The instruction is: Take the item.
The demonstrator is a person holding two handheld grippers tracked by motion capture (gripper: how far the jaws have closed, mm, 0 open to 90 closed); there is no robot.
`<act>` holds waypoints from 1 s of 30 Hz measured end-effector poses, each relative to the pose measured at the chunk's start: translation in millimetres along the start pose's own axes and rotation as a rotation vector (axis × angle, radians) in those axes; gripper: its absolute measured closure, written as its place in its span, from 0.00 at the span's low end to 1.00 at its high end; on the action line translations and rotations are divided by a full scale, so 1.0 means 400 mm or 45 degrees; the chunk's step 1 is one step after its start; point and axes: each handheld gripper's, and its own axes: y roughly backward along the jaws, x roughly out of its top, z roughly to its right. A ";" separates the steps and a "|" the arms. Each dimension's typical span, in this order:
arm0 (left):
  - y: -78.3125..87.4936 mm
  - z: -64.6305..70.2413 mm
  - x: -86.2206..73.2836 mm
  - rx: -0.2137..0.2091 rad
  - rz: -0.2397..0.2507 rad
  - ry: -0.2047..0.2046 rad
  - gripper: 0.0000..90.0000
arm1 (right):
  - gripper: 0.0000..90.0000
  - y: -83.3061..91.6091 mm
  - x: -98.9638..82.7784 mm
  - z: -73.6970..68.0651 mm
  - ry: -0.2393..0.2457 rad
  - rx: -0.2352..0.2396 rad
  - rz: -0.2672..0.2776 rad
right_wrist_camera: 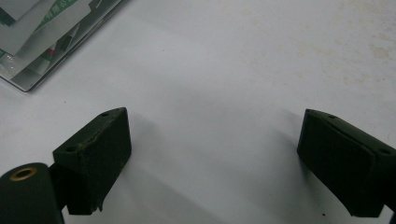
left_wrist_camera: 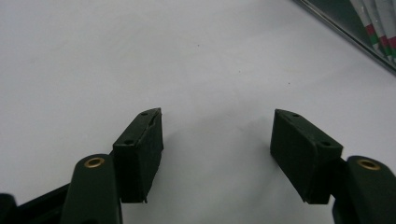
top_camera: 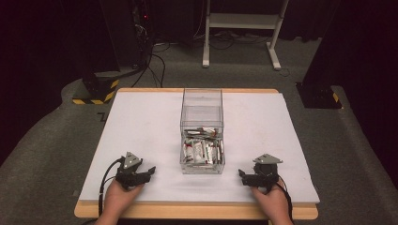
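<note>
**White desk, clear box, two idle grippers**

White sheeting is covering the desk (top_camera: pixel 141 122), with a wooden edge showing along the near side. A clear box (top_camera: pixel 202 123) is standing at the middle of it, long and narrow, running away from the person. Small packets (top_camera: pixel 202 149) with red, white and dark markings are lying heaped in its near half; the far half is looking bare through the walls.

The person's left hand (top_camera: pixel 118 196) is holding the left hand-held gripper (top_camera: pixel 149 171) low over the desk, near the front edge and to the left of the box, pointing toward it. In the left gripper view its jaws are standing wide apart with nothing but white surface between them, and a corner of the box with striped packets is showing at the upper right.

The right hand (top_camera: pixel 268 200) is holding the right hand-held gripper (top_camera: pixel 242 176) on the other side of the box, also near the front edge, pointing inward. In the right gripper view its jaws are likewise spread wide over bare desk, gripping nothing, and the box's corner is showing at the upper left.

Both grippers are sitting apart from the box, touching neither it nor each other. Beyond the desk, grey carpet, cables and a white frame are standing in dim light.
</note>
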 end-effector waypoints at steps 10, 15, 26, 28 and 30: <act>0.000 0.000 0.000 0.000 0.000 -0.002 0.39 | 0.10 -0.001 0.000 0.002 -0.001 0.007 0.001; 0.000 0.000 0.000 0.003 0.001 -0.002 0.39 | 0.11 -0.001 0.001 0.003 -0.005 0.012 -0.001; -0.002 0.006 0.002 0.005 -0.006 -0.020 0.34 | 0.10 0.001 0.002 0.008 -0.019 0.031 0.001; -0.002 0.004 0.002 -0.002 -0.007 -0.012 0.34 | 0.10 0.002 0.002 0.010 -0.019 0.033 0.003; -0.002 0.005 0.003 0.002 -0.009 -0.020 0.34 | 0.10 0.006 0.003 0.014 -0.021 0.024 0.013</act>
